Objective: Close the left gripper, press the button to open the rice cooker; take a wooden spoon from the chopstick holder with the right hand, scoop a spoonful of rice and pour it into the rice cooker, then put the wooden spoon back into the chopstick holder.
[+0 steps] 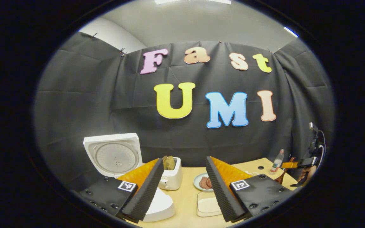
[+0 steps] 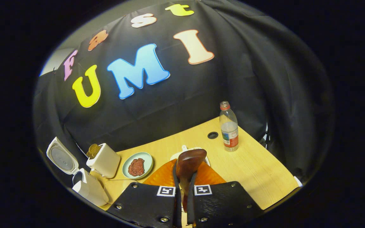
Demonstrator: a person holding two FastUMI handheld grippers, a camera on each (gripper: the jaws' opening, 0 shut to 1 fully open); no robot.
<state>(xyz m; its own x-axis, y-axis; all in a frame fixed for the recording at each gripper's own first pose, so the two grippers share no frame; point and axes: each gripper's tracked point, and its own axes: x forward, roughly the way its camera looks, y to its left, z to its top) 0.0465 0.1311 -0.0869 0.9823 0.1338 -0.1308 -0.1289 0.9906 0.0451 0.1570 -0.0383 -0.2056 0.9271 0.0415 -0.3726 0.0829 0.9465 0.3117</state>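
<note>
Left gripper (image 1: 182,193) hovering low over the table (image 1: 185,196), fingers (image 1: 146,190) spread wide apart and gripping nothing. Cooker (image 1: 157,207) sitting just below the left finger, lid (image 1: 114,156) standing open and upright behind it, pale inner face turned this way. Toaster (image 1: 170,177) standing between the fingers, bread poking out of its slot, touching nothing else. Plate (image 1: 201,183) of reddish food lying just beside the right finger, a pale tray (image 1: 208,204) nearer the camera. Bottle (image 1: 277,161) standing at the far right edge, near the other gripper and the hand holding it. Right gripper (image 2: 185,183) raised above the table (image 2: 252,171), fingers pressed together on the spoon (image 2: 189,163), handle clamped between them, dark bowl sticking up and forward. Spoon hanging over a white dish (image 2: 177,155), largely hidden behind it, so contents impossible to tell. Bottle (image 2: 229,126) standing upright to the right of the spoon, well apart. Plate (image 2: 137,165) lying to the left, then toaster (image 2: 104,160), then cooker (image 2: 89,188) with lid (image 2: 60,156) tilted open at the far left edge. Holder for the spoon not made out.
</note>
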